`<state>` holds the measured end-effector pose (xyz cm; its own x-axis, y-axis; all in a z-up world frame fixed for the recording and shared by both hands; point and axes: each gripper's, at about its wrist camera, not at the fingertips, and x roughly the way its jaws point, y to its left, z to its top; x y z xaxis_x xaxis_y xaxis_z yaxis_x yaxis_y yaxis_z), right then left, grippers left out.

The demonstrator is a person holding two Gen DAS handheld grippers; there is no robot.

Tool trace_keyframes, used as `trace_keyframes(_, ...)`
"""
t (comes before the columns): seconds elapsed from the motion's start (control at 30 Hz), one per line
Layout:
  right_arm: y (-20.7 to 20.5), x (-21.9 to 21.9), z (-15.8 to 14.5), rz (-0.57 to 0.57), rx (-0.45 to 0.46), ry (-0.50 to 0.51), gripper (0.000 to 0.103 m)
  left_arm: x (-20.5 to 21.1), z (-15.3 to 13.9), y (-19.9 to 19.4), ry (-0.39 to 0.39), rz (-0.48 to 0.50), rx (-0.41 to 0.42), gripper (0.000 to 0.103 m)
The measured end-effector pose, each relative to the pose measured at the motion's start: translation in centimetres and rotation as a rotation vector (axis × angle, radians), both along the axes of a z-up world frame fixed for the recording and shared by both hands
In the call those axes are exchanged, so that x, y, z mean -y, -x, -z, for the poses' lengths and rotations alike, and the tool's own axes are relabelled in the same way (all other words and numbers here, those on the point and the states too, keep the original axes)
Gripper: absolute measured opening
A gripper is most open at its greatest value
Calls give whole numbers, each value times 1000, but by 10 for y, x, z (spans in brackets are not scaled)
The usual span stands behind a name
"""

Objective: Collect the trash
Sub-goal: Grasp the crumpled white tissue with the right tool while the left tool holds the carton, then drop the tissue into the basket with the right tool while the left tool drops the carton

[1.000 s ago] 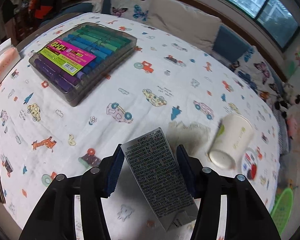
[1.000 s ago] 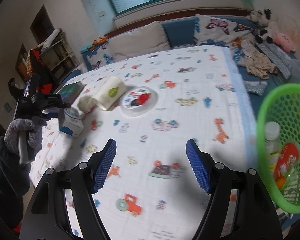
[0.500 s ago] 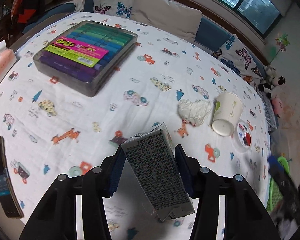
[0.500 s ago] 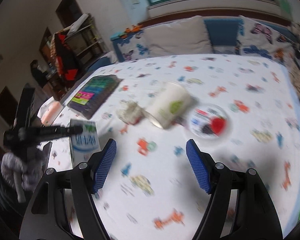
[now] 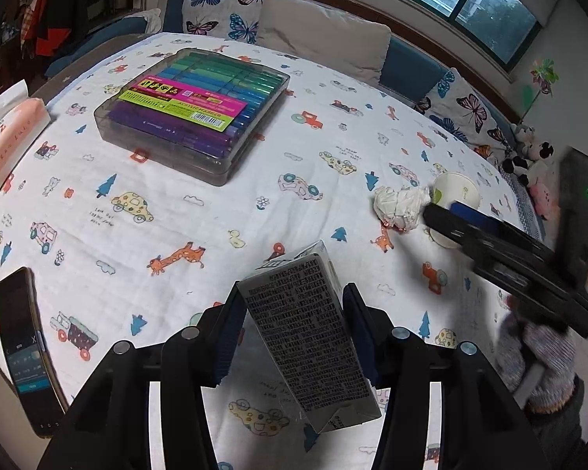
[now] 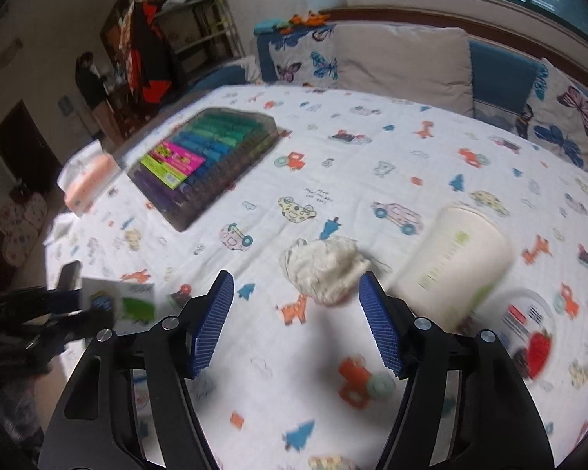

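Left gripper point(image 5: 290, 327) jaws clamp a tilted carton point(image 5: 307, 337) above the tabletop point(image 5: 200, 227). Right gripper point(image 6: 296, 319) jaws stand spread, short of the crumpled tissue point(image 6: 325, 268); paper cup point(image 6: 454, 266) lies just beside it.

Clear case of coloured markers point(image 5: 192, 115) far ahead-left of the jaws, peach tissue pack point(image 5: 8, 137) further left, dark phone point(image 5: 23, 356) at the left edge — all on a cartoon-print tablecloth point(image 5: 200, 235), butterfly cushions point(image 5: 219, 25) beyond.
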<state>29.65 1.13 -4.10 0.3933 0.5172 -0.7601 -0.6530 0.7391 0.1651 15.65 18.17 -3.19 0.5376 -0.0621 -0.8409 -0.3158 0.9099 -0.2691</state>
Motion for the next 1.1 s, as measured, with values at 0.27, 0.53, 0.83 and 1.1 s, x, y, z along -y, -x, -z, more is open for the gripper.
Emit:
trace_keyframes(0.27,-16,-31,33,44,55,174,65,-6,5,5,15,3,5,49)
trace_keyframes(0.53,-8,-17,26,88,75,144,51,-1,1,7,20,17,22,49)
trace_keyframes(0.83,56,61,-25,116,80,-51,51,25,-23,17,18,75,76,49)
trace_keyframes(1.1,114,195,-44,335,127,-84,51,108,-44,1,44,250,125,49)
